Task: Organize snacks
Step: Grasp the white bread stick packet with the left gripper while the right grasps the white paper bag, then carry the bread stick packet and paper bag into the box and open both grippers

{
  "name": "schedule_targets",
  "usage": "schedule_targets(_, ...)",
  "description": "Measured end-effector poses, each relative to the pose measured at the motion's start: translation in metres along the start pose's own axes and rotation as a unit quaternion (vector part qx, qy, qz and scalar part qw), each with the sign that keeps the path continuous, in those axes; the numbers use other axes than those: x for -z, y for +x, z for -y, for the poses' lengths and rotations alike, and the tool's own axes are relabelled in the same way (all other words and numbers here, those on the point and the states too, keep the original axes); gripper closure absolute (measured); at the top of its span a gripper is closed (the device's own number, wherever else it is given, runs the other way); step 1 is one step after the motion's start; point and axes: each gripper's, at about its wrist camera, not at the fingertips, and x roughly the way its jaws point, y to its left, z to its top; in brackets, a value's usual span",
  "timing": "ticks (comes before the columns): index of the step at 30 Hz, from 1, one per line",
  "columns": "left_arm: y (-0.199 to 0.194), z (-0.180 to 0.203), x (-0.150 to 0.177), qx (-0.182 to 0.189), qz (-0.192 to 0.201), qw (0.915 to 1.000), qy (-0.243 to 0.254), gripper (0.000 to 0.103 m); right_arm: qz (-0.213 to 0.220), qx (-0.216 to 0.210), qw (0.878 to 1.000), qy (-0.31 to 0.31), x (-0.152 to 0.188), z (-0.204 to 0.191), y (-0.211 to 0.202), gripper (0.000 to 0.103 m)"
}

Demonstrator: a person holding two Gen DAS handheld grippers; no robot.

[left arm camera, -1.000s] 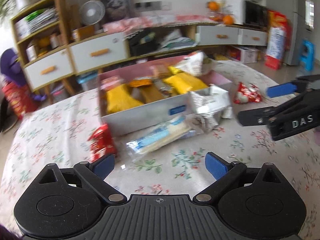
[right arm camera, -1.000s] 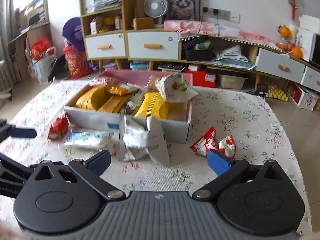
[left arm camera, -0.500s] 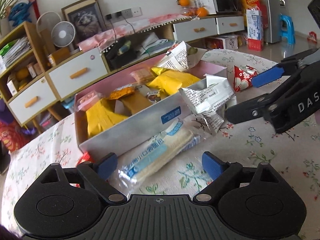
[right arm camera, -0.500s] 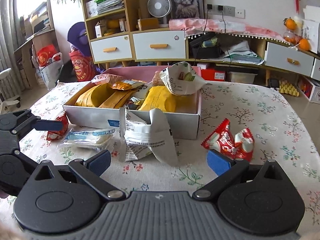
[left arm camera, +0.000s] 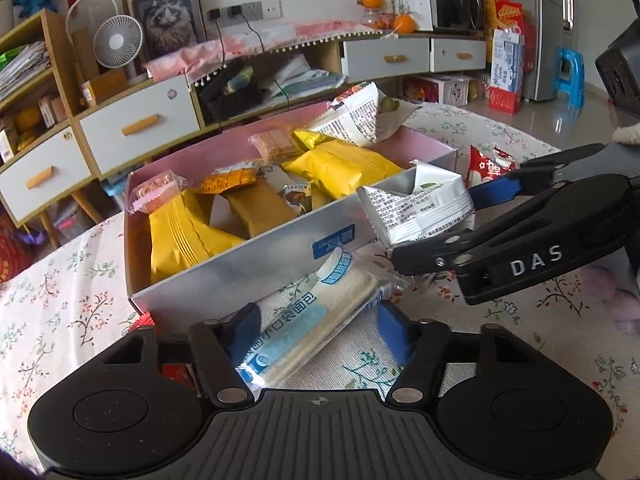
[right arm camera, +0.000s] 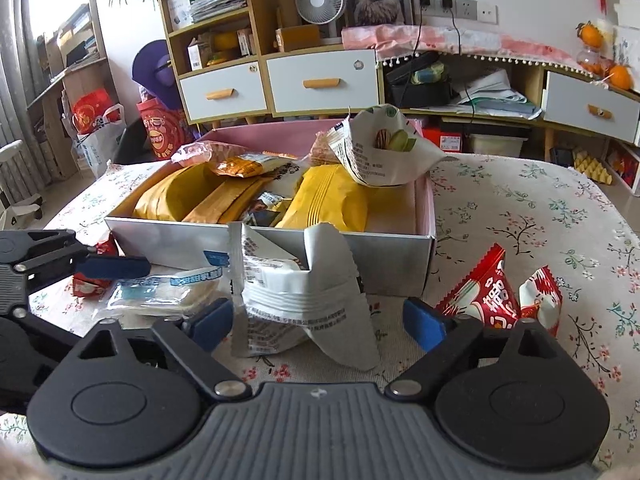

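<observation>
Here, a floral-clothed counter (right arm camera: 520,216) carries an open box (right arm camera: 296,246) with grey outer walls and a pink lining, crowded with snacks: yellow packets (left arm camera: 188,232), an orange sachet (left arm camera: 230,178) and a white printed bag (right arm camera: 380,152) propped at its far right corner. Outside the box, against its near wall, lie the loose items.

Left gripper (left arm camera: 316,330): its blue pads straddle the near end of a clear bread packet with blue print (left arm camera: 304,322), which lies flat on the counter just in front of the box. The jaws are closing, with the packet between them; the left pad (left arm camera: 244,326) seems to meet the wrapper, while the right pad stands just clear of it. A red wrapper (right arm camera: 90,280) lies to the left of this packet, beside the box's corner.

Right gripper (right arm camera: 318,322): its pads flank a white crumpled bag with black print (right arm camera: 304,300) that leans against the box's front wall. The jaws are closing but neither pad presses on the bag yet. In the left wrist view this gripper reaches in from the right, its fingers on either side of the same bag.

Two red snack packets (right arm camera: 500,296) lie on the counter right of the box, just beyond the right gripper's right finger.
</observation>
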Motion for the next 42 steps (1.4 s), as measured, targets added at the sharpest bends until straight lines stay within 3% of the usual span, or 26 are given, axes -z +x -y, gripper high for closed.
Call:
schedule_targets(7,-0.001,0.006,-0.008,-0.003,-0.033,0.9993,-0.016,0.063,0.000,-0.020,1.000,-0.005,-0.004,-0.003,-0.005,0.035)
schedule_targets(15,-0.006,0.012,-0.012,-0.022,-0.065,0.9971,-0.032,0.074,-0.013,-0.014,1.000,-0.002,-0.011,-0.005,-0.006,0.047)
schedule_targets(23,-0.014,0.004,-0.012,-0.017,-0.097,0.9900,-0.101,0.082,-0.043,-0.013,0.999,0.019,-0.016,0.000,-0.006,0.052)
schedule_targets(30,-0.024,-0.008,-0.006,0.010,-0.110,0.9777,-0.178,0.084,-0.060,-0.011,0.998,0.025,-0.018,-0.001,-0.011,0.059)
schedule_targets(42,-0.036,-0.014,-0.005,0.016,-0.112,0.9694,-0.218,0.086,-0.081,-0.012,0.995,0.059,-0.021,0.003,-0.023,0.059)
